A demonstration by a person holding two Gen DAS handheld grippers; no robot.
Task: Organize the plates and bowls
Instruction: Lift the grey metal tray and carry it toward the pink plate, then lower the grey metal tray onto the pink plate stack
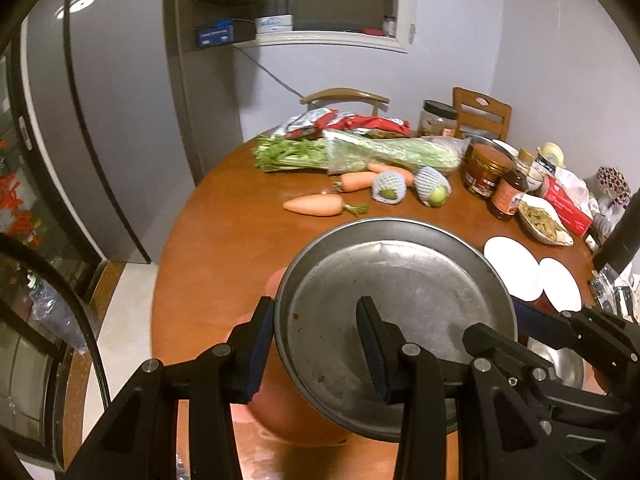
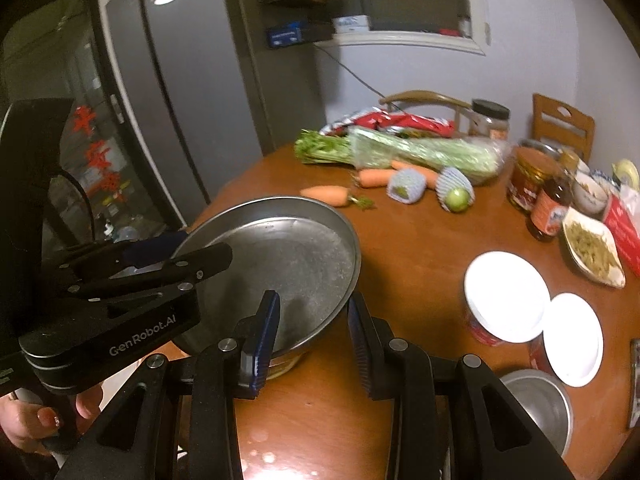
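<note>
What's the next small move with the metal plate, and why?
Probably carry the metal plate rightward toward the steel bowl near the table edge and lower it level. The left gripper and right gripper each pinch its rim on opposite sides, it looks lifted off the table, and carrots crowd the far side.

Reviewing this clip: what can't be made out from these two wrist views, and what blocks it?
- What sits under the metal plate: the left wrist view shows only an orange shape below it, hidden by the plate and the left gripper.
- Small steel bowl: right wrist view, partly covered by the right gripper.
- Jar labels: right wrist view, too blurred to read.
- White lids: left wrist view, containers beneath hidden.
</note>
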